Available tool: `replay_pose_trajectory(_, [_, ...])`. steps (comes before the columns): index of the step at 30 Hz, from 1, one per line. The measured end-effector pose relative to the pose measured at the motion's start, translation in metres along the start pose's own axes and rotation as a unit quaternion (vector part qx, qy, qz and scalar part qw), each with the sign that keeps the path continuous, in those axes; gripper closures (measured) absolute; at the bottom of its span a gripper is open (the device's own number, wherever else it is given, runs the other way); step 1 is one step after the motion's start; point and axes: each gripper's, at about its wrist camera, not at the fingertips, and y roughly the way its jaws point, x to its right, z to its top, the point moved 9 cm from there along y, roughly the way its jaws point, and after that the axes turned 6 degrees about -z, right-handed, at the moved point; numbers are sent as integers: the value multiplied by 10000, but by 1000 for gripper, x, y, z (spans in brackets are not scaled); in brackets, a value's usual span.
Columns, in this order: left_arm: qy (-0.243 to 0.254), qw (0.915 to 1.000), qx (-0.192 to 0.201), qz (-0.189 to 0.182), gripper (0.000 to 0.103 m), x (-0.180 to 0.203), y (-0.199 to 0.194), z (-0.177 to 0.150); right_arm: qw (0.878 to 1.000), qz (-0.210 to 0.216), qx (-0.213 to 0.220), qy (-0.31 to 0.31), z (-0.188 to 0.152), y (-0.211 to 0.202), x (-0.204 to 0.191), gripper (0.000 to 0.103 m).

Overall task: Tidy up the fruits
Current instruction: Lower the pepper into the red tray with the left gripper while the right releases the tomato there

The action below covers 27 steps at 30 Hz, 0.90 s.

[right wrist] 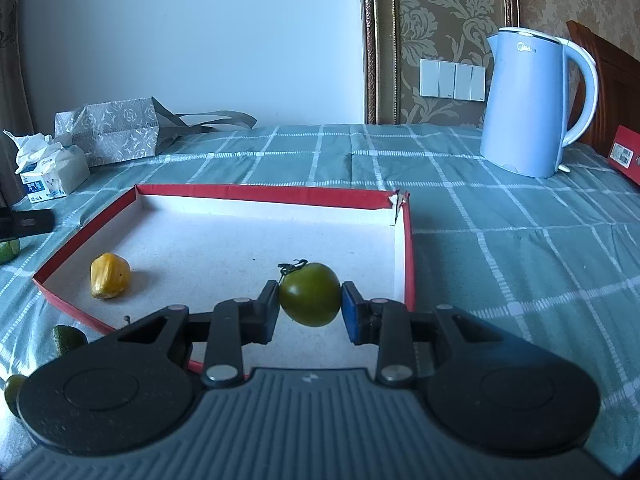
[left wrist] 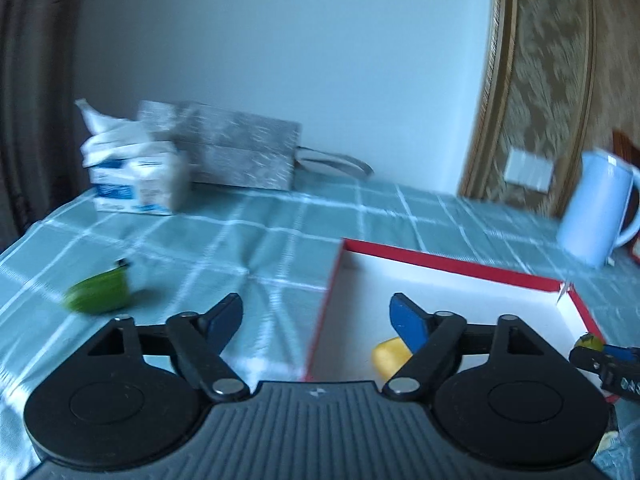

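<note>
My right gripper (right wrist: pixel 310 304) is shut on a green tomato (right wrist: pixel 310 294) with a dark stem, held above the white floor of a shallow red-rimmed box (right wrist: pixel 260 192). A yellow fruit (right wrist: pixel 109 276) lies in the box's near left corner. My left gripper (left wrist: pixel 316 316) is open with nothing between its blue pads, hovering over the left rim of the box (left wrist: pixel 440 262). The yellow fruit (left wrist: pixel 390 356) shows behind its right finger. A blurred green fruit (left wrist: pixel 98 294) lies on the cloth to its left. Several more green fruits (right wrist: pixel 68 336) lie outside the box at the near left.
A pale blue kettle (right wrist: pixel 528 100) stands at the back right of the checked green tablecloth. A tissue pack (right wrist: pixel 52 172) and a grey patterned bag (right wrist: pixel 112 128) sit at the back left. A red carton (right wrist: pixel 626 156) lies at the right edge, with a wall behind.
</note>
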Motion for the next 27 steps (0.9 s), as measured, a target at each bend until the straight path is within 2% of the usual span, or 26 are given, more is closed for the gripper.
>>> replay_pose_trajectory(3, [-196,9996,10,188,20,-21,-15,-15,10000,-13,-47,-35,1,6,-4,72])
replay_pose_trajectory(8, [-342,9977,-326,492,20,-47,-18,-42,9998,-65,-165,-108,0,18,-11,72])
replay_pose_trajectory(12, [-481,9961,-583,453,20,-60,-17,-60,9994,-123,-309,-118,-2,26,-15,72])
replay_pose_trajectory(17, [-340,9970,-574,400,20,-57,-23,-65,9984,-237,-480,-180,-4,34,-16,71])
replay_pose_trajectory(20, [-284,9971,-567,411,20,-56,-29,-68,9985,-307,-411,-188,-4,34,-16,58])
replay_pose_trajectory(22, [-254,9973,-583,377,20,-55,-33,-71,9987,-356,-300,-220,-2,30,-16,55])
replay_pose_trajectory(24, [-219,9974,-581,379,20,-54,-38,-73,9990,-383,-191,-141,0,24,-13,38])
replay_pose_trajectory(27, [-187,9975,-588,350,20,-51,-45,-76,9992,-386,8,39,3,10,-6,36])
